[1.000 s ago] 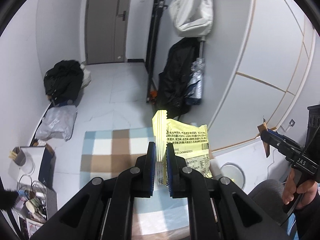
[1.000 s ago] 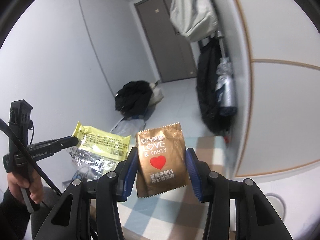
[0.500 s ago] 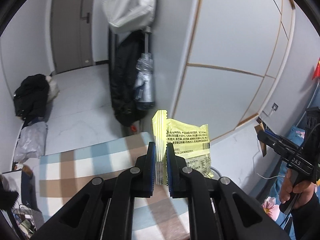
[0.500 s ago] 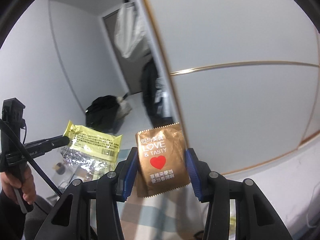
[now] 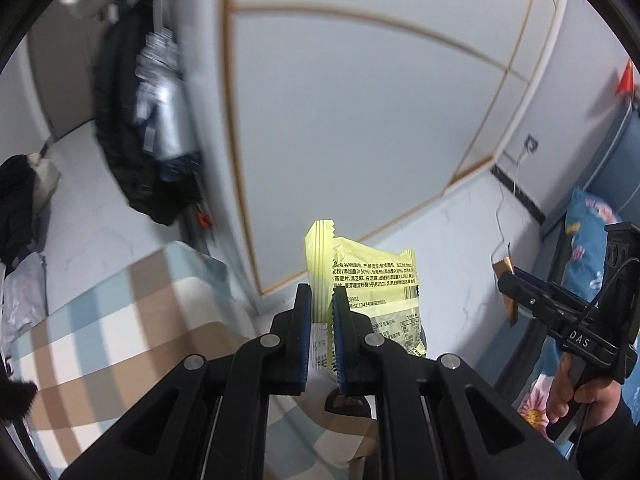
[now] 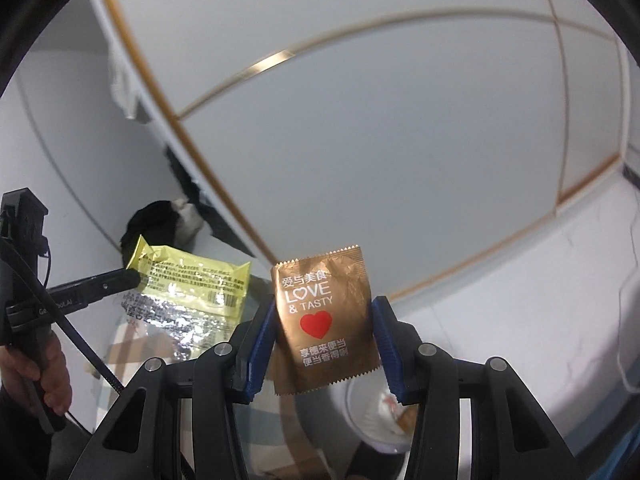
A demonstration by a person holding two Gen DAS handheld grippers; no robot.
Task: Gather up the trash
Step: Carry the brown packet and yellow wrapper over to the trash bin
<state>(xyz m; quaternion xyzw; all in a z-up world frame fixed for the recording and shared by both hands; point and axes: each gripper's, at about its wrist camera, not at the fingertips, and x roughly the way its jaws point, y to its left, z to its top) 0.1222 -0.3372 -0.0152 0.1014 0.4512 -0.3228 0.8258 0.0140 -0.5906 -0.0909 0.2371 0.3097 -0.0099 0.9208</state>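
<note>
My left gripper [image 5: 320, 312] is shut on a yellow snack wrapper [image 5: 368, 280] and holds it in the air; the wrapper also shows in the right wrist view [image 6: 192, 280], where the left gripper [image 6: 130, 278] pinches its corner. My right gripper [image 6: 324, 336] is shut on a brown "LOVE & TASTY" wrapper [image 6: 324, 316]. In the left wrist view the right gripper [image 5: 506, 280] is at the right with the brown wrapper [image 5: 506, 284] seen edge-on. A white bin [image 6: 380, 420] with some trash inside sits below the right gripper.
A plaid blue, brown and white cloth [image 5: 120, 340] covers a surface below. A white wardrobe with gold trim [image 5: 360, 100] stands ahead. A dark coat and silver bag [image 5: 152, 120] hang at the left. Floral bedding [image 5: 592, 232] lies at the right.
Both grippers have swung to the right with their wrappers still held; the doorway and floor have slid out to the left and the wardrobe, bin and bedding have come into view.
</note>
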